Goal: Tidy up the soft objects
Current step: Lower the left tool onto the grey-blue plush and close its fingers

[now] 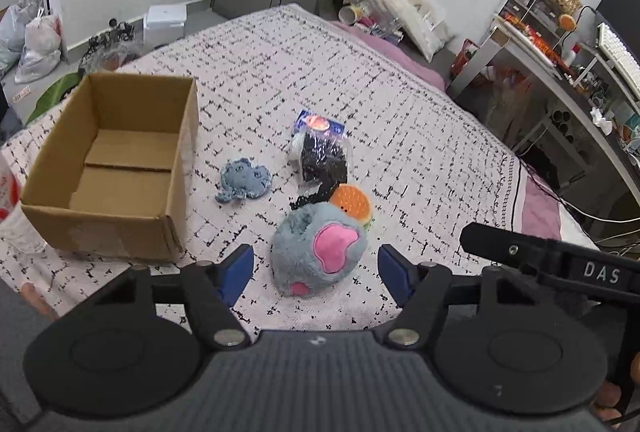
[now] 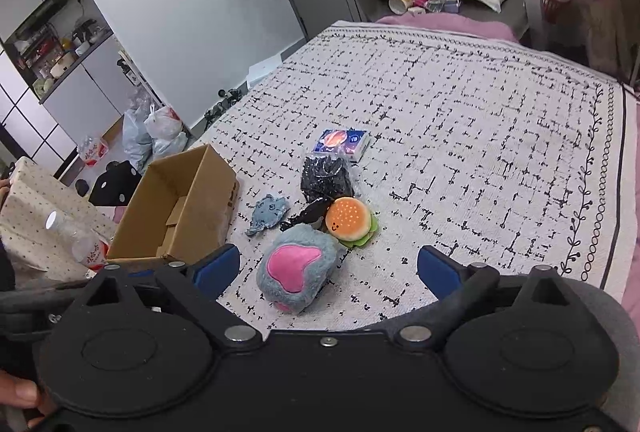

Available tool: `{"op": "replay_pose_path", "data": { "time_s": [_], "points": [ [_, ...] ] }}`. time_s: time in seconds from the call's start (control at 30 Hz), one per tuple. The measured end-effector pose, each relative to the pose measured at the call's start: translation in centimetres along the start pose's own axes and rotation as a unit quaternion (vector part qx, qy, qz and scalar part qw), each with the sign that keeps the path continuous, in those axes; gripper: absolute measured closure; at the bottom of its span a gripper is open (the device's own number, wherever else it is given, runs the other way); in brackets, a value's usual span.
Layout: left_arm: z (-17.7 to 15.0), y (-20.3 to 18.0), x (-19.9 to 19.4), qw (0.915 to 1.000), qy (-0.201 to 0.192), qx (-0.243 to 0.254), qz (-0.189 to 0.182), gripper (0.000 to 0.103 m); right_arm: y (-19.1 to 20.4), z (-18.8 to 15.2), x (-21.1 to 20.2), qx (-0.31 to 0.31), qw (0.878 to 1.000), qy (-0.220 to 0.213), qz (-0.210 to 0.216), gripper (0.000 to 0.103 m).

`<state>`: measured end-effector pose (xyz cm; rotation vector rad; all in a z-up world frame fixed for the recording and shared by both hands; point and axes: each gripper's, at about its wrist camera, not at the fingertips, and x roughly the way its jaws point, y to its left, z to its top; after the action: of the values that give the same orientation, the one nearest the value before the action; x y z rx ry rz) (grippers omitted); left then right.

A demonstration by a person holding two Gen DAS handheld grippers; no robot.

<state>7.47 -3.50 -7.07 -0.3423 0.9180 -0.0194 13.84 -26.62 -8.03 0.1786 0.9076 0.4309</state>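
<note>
The left gripper (image 1: 316,268) has its jaws apart either side of the grey plush toy (image 1: 318,254), the pads not touching it. The right gripper (image 2: 328,268) is spread wide and empty, with that toy at its ten o'clock. From the toy, a burger plush (image 1: 353,205) lies at one o'clock and a small blue plush (image 1: 243,183) at eleven. The cardboard box (image 1: 120,232), further toward ten o'clock, holds nothing, so by my reading the sorting is all still to do.

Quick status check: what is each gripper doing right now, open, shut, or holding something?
Left gripper: open, holding nothing; the grey plush sits between its fingers, untouched.
Right gripper: open, holding nothing.
</note>
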Motion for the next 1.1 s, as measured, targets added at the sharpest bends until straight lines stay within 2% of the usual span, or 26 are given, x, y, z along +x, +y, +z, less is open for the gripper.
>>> {"op": "replay_pose_path", "data": {
  "time_s": [0.07, 0.13, 0.23, 0.3, 0.43, 0.6, 0.77, 1.0, 1.1],
  "points": [
    [-0.1, 0.0, 0.8, 1.0000, 0.008, -0.004, 0.000, 0.040, -0.4, 0.2, 0.5, 0.005, 1.000, 0.003, 0.001, 0.008],
    [-0.2, -0.1, 1.5, 0.9998, 0.018, -0.004, -0.003, 0.048, -0.8, 0.4, 0.9, 0.008, 1.000, 0.003, 0.003, 0.009],
    [-0.3, -0.4, 2.5, 0.9995, 0.030, -0.002, -0.012, 0.056, -1.2, 0.7, 1.7, 0.009, 1.000, 0.012, 0.010, 0.018],
    [-0.5, -0.5, 3.2, 0.9992, 0.036, -0.002, -0.015, 0.059, -1.3, 0.9, 2.2, 0.013, 1.000, 0.021, 0.020, 0.028],
    [-0.6, -0.6, 4.7, 0.9985, 0.050, -0.008, -0.021, 0.067, -1.4, 1.1, 3.5, 0.017, 0.999, 0.041, 0.030, 0.040],
    [-0.3, -1.0, 6.4, 0.9976, 0.062, -0.011, -0.030, 0.073, -2.0, 1.3, 5.0, 0.036, 0.996, 0.063, 0.047, 0.067],
    [-0.4, -1.3, 8.4, 0.9961, 0.080, -0.016, -0.034, 0.073, -2.6, 1.4, 6.1, 0.055, 0.994, 0.074, 0.061, 0.071],
    [-0.3, -1.1, 10.8, 0.9940, 0.104, -0.021, -0.027, 0.073, -2.7, 1.4, 7.7, 0.056, 0.992, 0.098, 0.049, 0.069],
    [-0.2, -1.1, 11.0, 0.9949, 0.097, -0.015, -0.021, 0.072, -2.7, 1.4, 8.4, 0.056, 0.992, 0.103, 0.047, 0.069]
  ]
}}
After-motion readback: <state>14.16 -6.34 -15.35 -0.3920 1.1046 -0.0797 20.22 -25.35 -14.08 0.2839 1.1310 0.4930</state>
